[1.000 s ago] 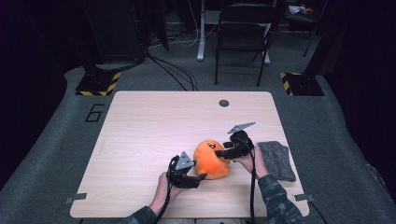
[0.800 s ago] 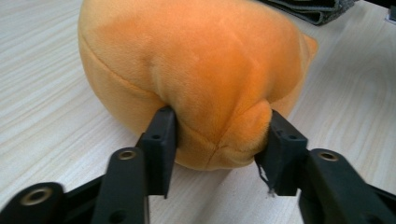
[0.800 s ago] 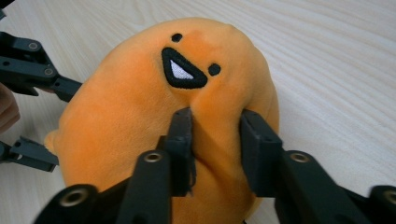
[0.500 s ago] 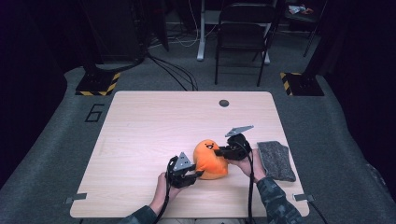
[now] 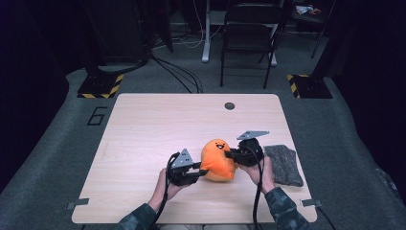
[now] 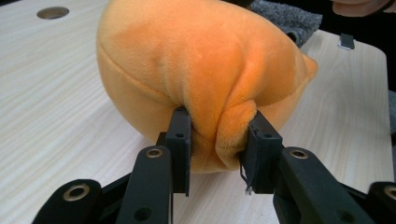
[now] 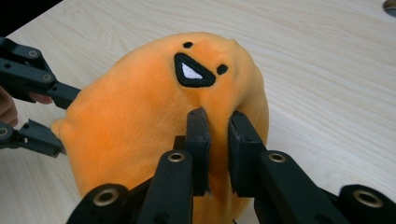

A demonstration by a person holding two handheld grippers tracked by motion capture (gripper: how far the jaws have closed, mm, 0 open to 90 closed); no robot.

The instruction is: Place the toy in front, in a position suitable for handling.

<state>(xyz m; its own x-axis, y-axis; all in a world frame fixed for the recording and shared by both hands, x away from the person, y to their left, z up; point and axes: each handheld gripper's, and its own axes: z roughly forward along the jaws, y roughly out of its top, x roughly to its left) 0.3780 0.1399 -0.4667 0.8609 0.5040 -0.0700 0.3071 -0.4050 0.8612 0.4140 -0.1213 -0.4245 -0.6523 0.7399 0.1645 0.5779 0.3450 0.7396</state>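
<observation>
The orange plush toy [image 5: 218, 160] sits near the front edge of the desk [image 5: 143, 129], a little right of the middle, its stitched smiling face turned up and toward the far side. It is pinched from both sides. The left tool [image 5: 200, 171] has its jaws closed on a thick fold of fabric low on the toy's left flank; in the left gripper view the plush [image 6: 201, 79] bulges out between the two pads and creases around them. The right tool [image 5: 231, 155] has its jaws drawn nearly together on a thinner pleat just below the face, as the right gripper view shows [image 7: 215, 154], with the cloth squeezed into the narrow gap. Earlier frames are given, and both sets of jaws have just been closing onto the toy.

Holding it at two opposite points seems meant to keep the soft body from rolling or sagging, so it can be raised level; in the left gripper view its underside appears to be just clear of the wood, though I cannot be sure.

To the right of the toy, just beyond the right hand [image 5: 261, 168], a dark grey cloth [image 5: 283, 164] lies flat at the desk's right edge, untouched. A small round hole [image 5: 230, 106] sits at the far side of the desk. No box, bin or other container stands on the desk, so nothing is held inside anything.
</observation>
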